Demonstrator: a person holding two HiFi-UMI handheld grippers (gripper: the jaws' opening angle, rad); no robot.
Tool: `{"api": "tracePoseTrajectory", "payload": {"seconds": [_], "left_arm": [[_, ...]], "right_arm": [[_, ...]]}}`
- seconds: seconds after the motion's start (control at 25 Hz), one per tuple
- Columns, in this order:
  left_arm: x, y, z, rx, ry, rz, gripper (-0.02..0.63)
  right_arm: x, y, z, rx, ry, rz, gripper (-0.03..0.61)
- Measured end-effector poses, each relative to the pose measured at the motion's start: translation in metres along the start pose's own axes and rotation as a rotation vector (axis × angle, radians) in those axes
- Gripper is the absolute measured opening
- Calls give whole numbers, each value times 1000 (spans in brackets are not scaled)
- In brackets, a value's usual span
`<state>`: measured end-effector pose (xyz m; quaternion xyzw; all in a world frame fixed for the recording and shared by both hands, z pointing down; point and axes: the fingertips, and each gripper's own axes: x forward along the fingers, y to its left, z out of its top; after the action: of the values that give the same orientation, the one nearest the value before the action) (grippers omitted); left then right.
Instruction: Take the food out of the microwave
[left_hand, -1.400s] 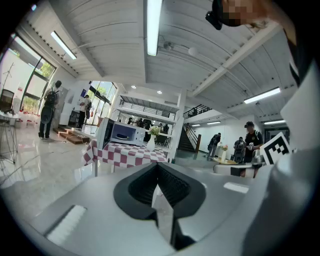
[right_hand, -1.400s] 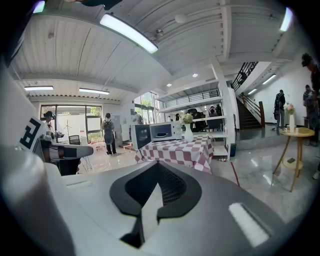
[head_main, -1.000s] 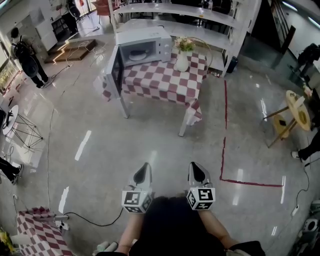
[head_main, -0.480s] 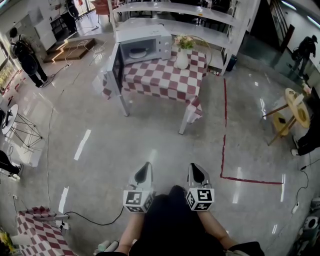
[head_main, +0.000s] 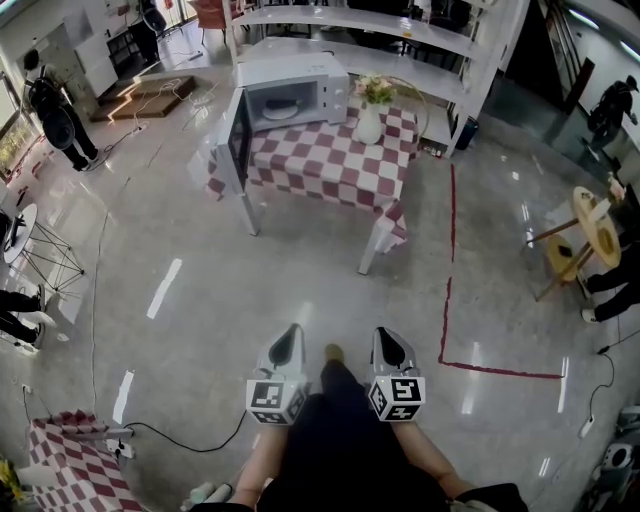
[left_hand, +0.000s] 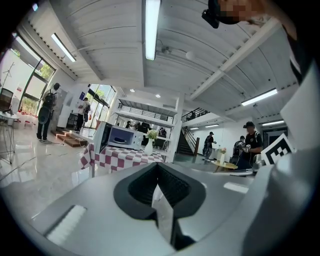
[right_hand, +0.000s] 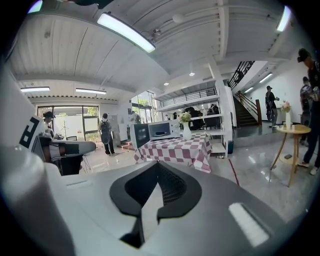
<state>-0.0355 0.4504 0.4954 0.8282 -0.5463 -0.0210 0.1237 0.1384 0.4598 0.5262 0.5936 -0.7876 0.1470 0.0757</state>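
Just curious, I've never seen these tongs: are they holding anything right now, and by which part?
Nothing is held. The left tongs and right tongs are both shut and empty, far from the open microwave on the table.

One microwave (head_main: 295, 88) is counted, and one plate (head_main: 280, 110) is seen inside it. One vase of flowers (head_main: 370, 118) is spotted. Two checkered cloths are tallied: the tabletop cloth (head_main: 330, 165) and the lower-left cloth (head_main: 70, 465). Two grippers are counted: left gripper (head_main: 291, 335), right gripper (head_main: 385, 337). One round wooden table (head_main: 605, 240) is noted.
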Motion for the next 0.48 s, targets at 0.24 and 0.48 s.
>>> {"api": "tracePoseTrajectory", "payload": {"seconds": [0.24,0.48], "left_arm": [[23,6,7,14,-17,16,8],[50,11,13,18,-14,21,6]], "right_arm": [[23,-11,3,10,7,7,2],[46,-25,14,11,6,0,2]]}}
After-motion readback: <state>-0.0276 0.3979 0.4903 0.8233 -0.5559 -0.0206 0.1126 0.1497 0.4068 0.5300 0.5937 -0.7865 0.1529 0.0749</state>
